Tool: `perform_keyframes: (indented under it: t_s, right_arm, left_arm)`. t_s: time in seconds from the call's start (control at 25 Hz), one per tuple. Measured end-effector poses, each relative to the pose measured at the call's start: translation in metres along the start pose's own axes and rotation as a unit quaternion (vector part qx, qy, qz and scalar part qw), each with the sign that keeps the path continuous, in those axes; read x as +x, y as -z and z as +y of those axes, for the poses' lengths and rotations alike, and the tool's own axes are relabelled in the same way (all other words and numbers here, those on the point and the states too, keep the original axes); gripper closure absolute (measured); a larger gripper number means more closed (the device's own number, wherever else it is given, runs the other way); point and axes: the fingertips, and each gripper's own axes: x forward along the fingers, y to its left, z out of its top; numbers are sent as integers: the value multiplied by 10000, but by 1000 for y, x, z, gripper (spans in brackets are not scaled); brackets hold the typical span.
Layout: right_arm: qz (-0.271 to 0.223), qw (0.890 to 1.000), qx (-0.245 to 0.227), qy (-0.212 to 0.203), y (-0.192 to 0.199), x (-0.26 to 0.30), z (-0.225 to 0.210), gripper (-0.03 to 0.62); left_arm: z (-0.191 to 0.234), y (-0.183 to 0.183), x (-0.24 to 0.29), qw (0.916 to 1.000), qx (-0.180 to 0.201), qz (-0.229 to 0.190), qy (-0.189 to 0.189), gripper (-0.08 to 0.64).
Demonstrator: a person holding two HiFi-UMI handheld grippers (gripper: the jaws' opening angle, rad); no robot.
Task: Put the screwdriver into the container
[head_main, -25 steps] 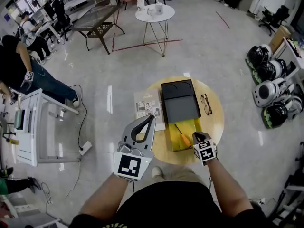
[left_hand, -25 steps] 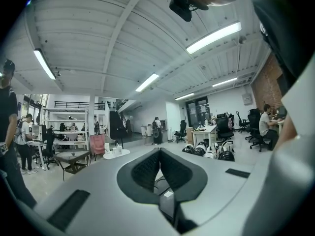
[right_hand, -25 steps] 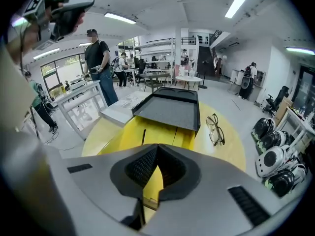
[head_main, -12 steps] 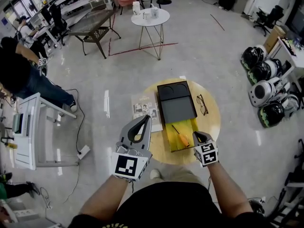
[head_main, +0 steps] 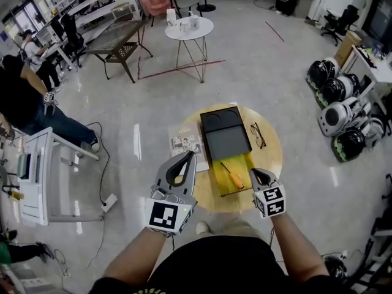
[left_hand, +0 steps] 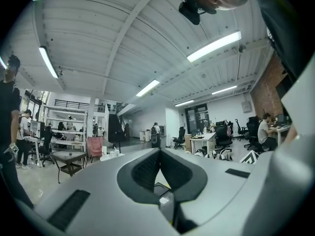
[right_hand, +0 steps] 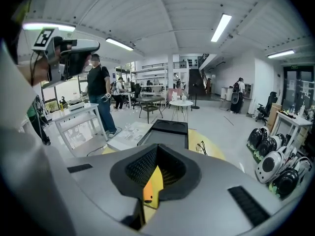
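A screwdriver (head_main: pixel 236 179) with an orange handle lies inside the yellow container (head_main: pixel 215 175) on the round wooden table (head_main: pixel 270 163). My right gripper (head_main: pixel 252 171) hangs just right of the handle, above the container, shut with nothing in it. In the right gripper view the jaws (right_hand: pixel 157 146) meet, and the orange handle (right_hand: pixel 147 193) and the yellow container (right_hand: pixel 156 177) show below them. My left gripper (head_main: pixel 193 155) is held level off the table's left edge, shut and empty; its tips (left_hand: pixel 158 151) touch in the left gripper view.
A black tray (head_main: pixel 225 141) lies just behind the container. Spectacles (head_main: pixel 257 135) rest at the table's right, a booklet (head_main: pixel 182 141) at its left. Helmets (head_main: pixel 334 118) sit on the floor to the right, a white stand (head_main: pixel 46 170) to the left, and a person (head_main: pixel 24 97) beyond it.
My right gripper has risen from the container, still shut, while the screwdriver stays lying inside. The left gripper has kept its place.
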Motion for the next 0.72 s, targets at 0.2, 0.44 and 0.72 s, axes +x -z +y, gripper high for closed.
perform_keyframes:
  t_s: [0.2,0.44,0.72]
  right_arm:
    - [-325,9994,-63,39,-25,-25,5,578]
    - [-723,9973,-21,154,-53,-52,5,578]
    - [-1099,9936,-88,267,-83,-80,8,578]
  left_arm:
    - [-4,-5,-4,10000,-26,-74,0,544]
    - [-6,-9,-11,9998,28,-174,-122,545]
    - [-12,-13,-14,9996,-64,-263,22,546]
